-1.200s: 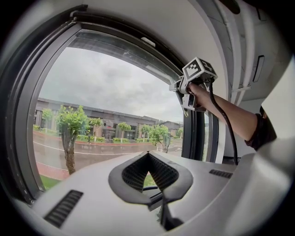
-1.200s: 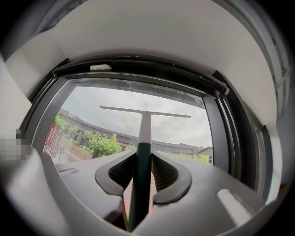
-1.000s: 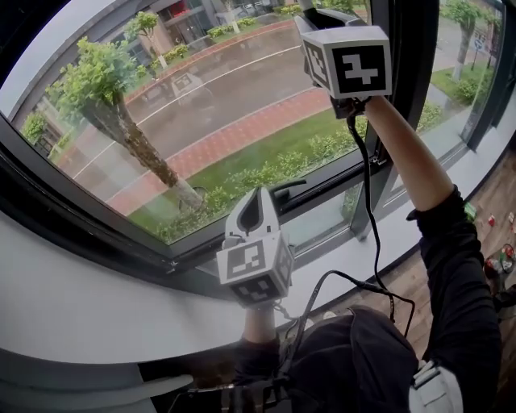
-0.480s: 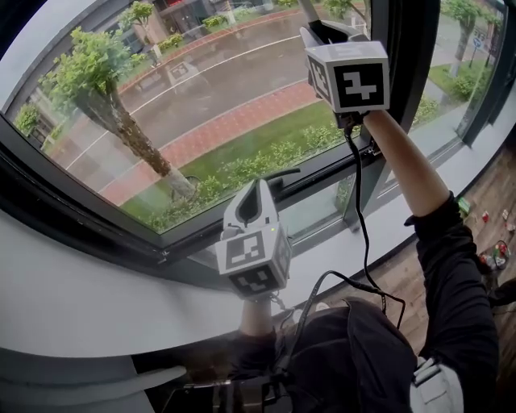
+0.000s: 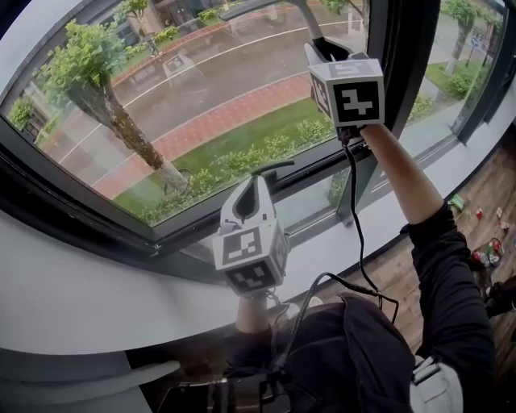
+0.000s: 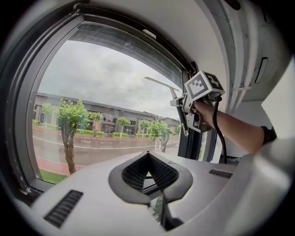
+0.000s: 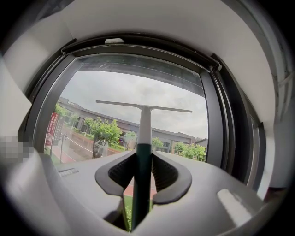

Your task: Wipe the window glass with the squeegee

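Note:
My right gripper (image 5: 324, 44) is raised in front of the window glass (image 5: 201, 97), shut on the squeegee (image 5: 306, 16). In the right gripper view the dark green handle (image 7: 142, 170) stands upright between the jaws. Its white neck runs up to the long thin blade (image 7: 144, 107), which lies level against the glass (image 7: 138, 87). My left gripper (image 5: 260, 181) hangs lower, near the bottom of the frame, shut and empty. In the left gripper view its pads (image 6: 159, 173) meet with nothing between them, and the right gripper (image 6: 203, 92) and squeegee blade (image 6: 161, 83) show at upper right.
A black window handle (image 5: 270, 168) sticks out from the lower frame just beyond my left gripper. A thick black mullion (image 5: 407, 48) stands right of the pane. A white sill (image 5: 81, 298) runs below. A cable (image 5: 355, 226) hangs from the right gripper. Small things lie on the wooden floor (image 5: 484, 250).
My right gripper has come down the glass with the squeegee, closer to the lower frame. The left gripper has barely moved. The head view has shifted slightly.

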